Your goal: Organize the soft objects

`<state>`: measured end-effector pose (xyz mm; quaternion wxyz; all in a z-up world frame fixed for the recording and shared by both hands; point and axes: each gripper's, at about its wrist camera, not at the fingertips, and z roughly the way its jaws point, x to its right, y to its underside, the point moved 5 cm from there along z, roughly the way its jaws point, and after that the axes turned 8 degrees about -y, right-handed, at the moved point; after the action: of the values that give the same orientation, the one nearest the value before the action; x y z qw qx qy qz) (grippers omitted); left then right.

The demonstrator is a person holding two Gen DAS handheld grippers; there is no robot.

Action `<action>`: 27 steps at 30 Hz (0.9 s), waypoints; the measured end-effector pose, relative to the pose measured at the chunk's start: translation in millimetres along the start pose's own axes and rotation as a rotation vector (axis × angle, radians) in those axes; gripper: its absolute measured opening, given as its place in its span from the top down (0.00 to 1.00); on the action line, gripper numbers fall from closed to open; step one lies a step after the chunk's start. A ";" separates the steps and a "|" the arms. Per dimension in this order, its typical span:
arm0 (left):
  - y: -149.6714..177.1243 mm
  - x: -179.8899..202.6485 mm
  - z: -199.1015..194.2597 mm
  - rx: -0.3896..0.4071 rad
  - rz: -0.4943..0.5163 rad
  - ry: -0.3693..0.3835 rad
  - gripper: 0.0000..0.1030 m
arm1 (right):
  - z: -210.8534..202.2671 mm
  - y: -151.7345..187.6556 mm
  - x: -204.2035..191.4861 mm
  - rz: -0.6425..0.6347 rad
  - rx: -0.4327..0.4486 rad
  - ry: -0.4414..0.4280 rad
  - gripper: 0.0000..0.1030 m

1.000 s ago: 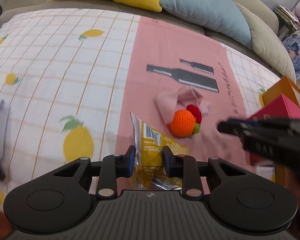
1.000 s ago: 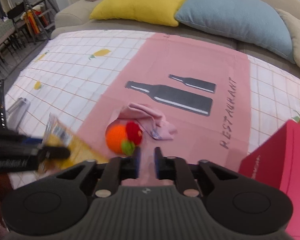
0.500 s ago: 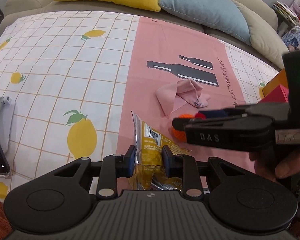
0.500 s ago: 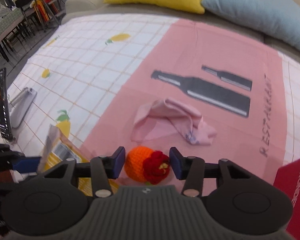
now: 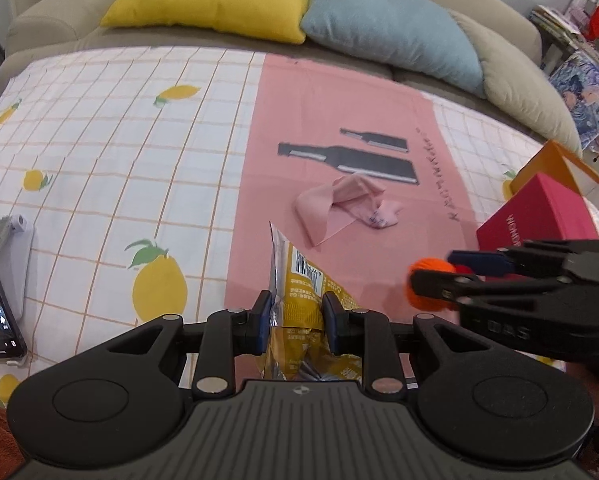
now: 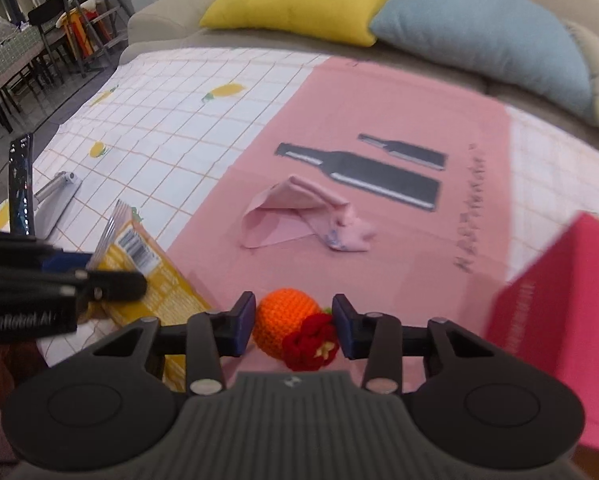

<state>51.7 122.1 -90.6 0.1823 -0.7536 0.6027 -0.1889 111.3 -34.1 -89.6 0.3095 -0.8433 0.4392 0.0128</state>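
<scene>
Clearly, at the lower left of the right wrist view, the left gripper (image 6: 111,280) is closed on the yellow snack bag (image 5: 299,292), held over the tablecloth (image 5: 99,140). At bottom centre, the right gripper (image 6: 293,320) has its pads on both sides of the crochet orange (image 6: 285,318) and seems to grip it. Probably the carry goes to the red box (image 6: 559,320) at the right edge. Squeeze gently, keep the toy level, and pass above the pink cloth (image 6: 299,216) without touching it.
</scene>
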 end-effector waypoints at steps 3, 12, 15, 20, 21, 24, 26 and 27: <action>-3.1 8.6 -12.1 0.031 0.019 0.011 0.72 | -26.8 8.7 5.4 0.020 0.032 0.006 0.60; -12.5 33.8 -43.4 0.103 0.066 0.022 0.77 | -90.4 48.4 21.3 0.022 0.079 0.095 0.60; -16.2 41.3 -54.8 0.121 0.070 0.035 0.78 | -106.5 61.1 34.6 0.061 0.094 0.131 0.60; -25.5 61.8 -79.5 0.175 0.096 0.081 0.78 | -140.4 72.8 52.4 0.151 0.158 0.147 0.60; -27.7 67.6 -83.8 0.185 0.102 0.091 0.78 | -147.3 73.3 54.8 0.159 0.175 0.156 0.60; -34.9 88.4 -95.0 0.216 0.133 0.139 0.78 | -169.8 76.0 62.6 0.182 0.229 0.182 0.60; -39.9 105.3 -101.8 0.237 0.159 0.179 0.78 | -185.6 79.1 68.1 0.193 0.261 0.199 0.60; -42.2 114.6 -104.3 0.246 0.174 0.201 0.78 | -193.7 81.1 71.1 0.198 0.276 0.212 0.60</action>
<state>57.6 13.9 28.0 0.2277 -0.6476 0.6533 -0.3193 45.8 -223.8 4.6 0.3714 -0.7422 0.5476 -0.1063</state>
